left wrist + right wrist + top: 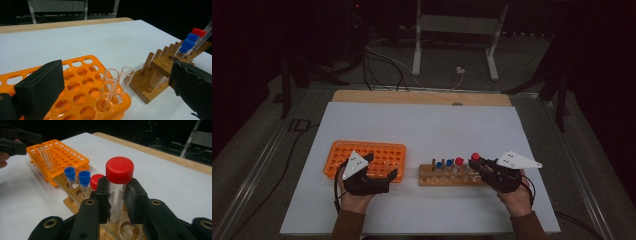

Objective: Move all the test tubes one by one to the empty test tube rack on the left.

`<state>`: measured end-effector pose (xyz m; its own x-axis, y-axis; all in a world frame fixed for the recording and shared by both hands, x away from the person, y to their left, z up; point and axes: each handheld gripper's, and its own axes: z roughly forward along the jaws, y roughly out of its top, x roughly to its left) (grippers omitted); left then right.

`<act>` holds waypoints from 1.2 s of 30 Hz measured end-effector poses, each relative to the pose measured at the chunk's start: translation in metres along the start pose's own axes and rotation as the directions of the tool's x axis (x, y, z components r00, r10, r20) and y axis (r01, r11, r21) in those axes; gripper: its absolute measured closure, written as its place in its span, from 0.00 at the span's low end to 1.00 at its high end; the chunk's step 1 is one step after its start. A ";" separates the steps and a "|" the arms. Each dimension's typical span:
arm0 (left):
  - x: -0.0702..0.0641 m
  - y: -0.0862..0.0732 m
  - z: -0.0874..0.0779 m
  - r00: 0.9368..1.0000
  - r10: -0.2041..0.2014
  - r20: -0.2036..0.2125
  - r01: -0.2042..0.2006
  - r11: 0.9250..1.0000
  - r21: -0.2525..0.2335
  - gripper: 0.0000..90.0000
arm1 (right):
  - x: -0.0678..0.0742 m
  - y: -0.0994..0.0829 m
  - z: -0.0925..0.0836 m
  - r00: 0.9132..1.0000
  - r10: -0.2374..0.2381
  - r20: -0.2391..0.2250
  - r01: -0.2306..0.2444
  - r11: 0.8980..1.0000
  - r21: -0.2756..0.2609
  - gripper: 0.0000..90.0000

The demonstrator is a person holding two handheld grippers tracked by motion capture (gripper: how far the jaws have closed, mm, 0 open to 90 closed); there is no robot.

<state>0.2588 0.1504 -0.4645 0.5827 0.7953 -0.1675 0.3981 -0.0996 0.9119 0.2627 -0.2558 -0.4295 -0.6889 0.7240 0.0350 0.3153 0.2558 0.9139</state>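
Observation:
My right gripper (117,202) is shut on a red-capped tube (119,185), held upright just above the wooden rack (75,205); the high view shows that gripper (481,163) and tube (475,157) at the right end of the rack (451,174). Two blue-capped tubes (70,178) and another red-capped tube (96,181) stand in the rack. My left gripper (384,167) rests open over the near right part of the orange rack (337,152). Between its wide-apart fingers (40,86) stand two clear uncapped tubes (109,86) in the orange rack (82,82).
The racks sit on a white board (422,125) with a wooden edge (422,96) at the back. Wooden pegs (148,61) rise from the rack's near side. Beyond the table lie cables (382,65) and a white stand (457,30) on the floor.

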 end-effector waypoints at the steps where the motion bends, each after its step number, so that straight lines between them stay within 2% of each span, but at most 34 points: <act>1: 0.000 0.000 0.000 1.000 0.001 0.002 -0.001 1.000 0.001 0.01 | 0.000 0.001 -0.001 1.000 -0.002 0.000 0.002 1.000 -0.006 0.83; 11: -0.003 0.002 0.000 1.000 -0.003 0.011 0.003 1.000 -0.006 0.01 | 0.003 0.011 -0.012 1.000 -0.018 0.000 0.018 0.999 -0.051 0.83; 17: -0.008 0.006 -0.001 1.000 0.008 0.028 -0.008 1.000 -0.018 0.01 | 0.010 0.019 -0.018 0.999 -0.026 -0.031 0.024 0.997 -0.076 0.83; 24: -0.021 0.013 -0.001 0.998 0.035 0.059 -0.033 0.999 -0.042 0.03 | 0.019 0.023 -0.018 0.997 -0.052 -0.060 0.047 0.996 -0.075 0.83; 30: -0.031 0.017 0.001 0.995 0.051 0.080 -0.047 0.998 -0.046 0.04 | 0.025 0.024 -0.015 0.994 -0.040 -0.103 0.032 0.997 -0.072 0.83; 36: -0.042 0.018 0.004 0.992 0.065 0.107 -0.061 0.997 -0.042 0.05 | 0.034 0.021 -0.003 0.989 -0.031 -0.145 0.024 0.999 -0.049 0.83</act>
<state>0.2445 0.1123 -0.4426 0.6802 0.7182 -0.1469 0.3315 -0.1226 0.9354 0.2434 -0.2278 -0.4077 -0.7857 0.6151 0.0655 0.2664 0.2411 0.9332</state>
